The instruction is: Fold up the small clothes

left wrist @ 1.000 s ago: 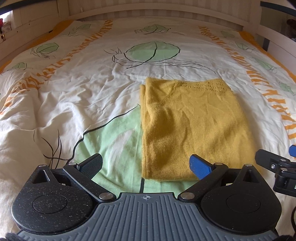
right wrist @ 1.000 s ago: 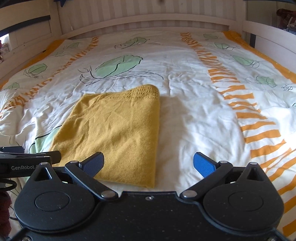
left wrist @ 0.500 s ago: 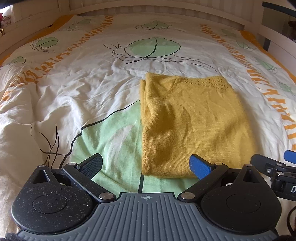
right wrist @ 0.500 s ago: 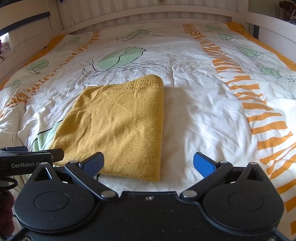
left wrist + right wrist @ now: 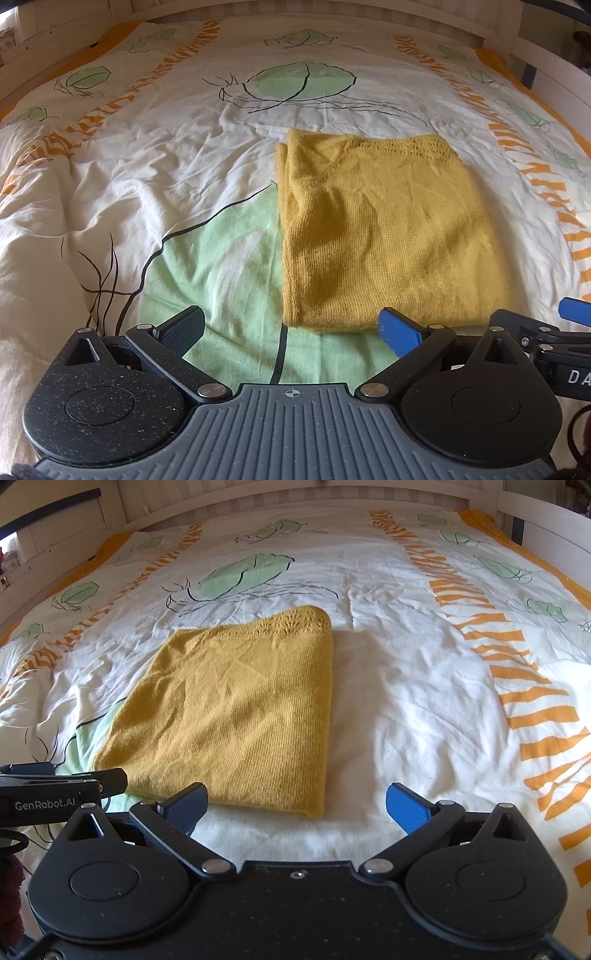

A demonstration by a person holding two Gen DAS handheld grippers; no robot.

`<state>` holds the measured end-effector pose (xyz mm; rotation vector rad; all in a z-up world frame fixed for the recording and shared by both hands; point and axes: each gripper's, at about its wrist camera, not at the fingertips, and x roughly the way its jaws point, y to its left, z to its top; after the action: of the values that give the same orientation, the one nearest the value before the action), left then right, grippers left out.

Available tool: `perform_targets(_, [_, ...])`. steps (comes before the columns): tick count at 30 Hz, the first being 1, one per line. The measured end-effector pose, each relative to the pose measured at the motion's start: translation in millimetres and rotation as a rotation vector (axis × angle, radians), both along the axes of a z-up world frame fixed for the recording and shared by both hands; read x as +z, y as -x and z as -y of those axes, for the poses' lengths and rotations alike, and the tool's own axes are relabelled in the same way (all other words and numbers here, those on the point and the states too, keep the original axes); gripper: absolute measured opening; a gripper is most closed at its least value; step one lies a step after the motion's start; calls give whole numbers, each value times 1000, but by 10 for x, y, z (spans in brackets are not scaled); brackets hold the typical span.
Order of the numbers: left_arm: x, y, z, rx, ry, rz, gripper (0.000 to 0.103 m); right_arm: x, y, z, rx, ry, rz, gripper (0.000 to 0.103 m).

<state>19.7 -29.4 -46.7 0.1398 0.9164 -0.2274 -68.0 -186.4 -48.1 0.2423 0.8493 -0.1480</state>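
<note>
A mustard yellow knitted garment lies folded flat in a rectangle on the bed; it also shows in the right wrist view. My left gripper is open and empty, just short of the garment's near left corner. My right gripper is open and empty, just short of the garment's near right corner. Each gripper shows at the edge of the other's view: the right one and the left one.
The bed cover is white with green leaf prints and orange stripes, and it is wrinkled. A white wooden bed frame runs around the far end and both sides.
Both grippers have moved forward and lower toward the garment's near edge. The garment has not moved. Both grippers stay open.
</note>
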Motion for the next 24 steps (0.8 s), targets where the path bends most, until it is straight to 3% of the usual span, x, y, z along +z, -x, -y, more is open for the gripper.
perform_targets(24, [-26, 94, -71, -4, -13, -50, 101, -38, 93, 26, -17, -24, -51, 102])
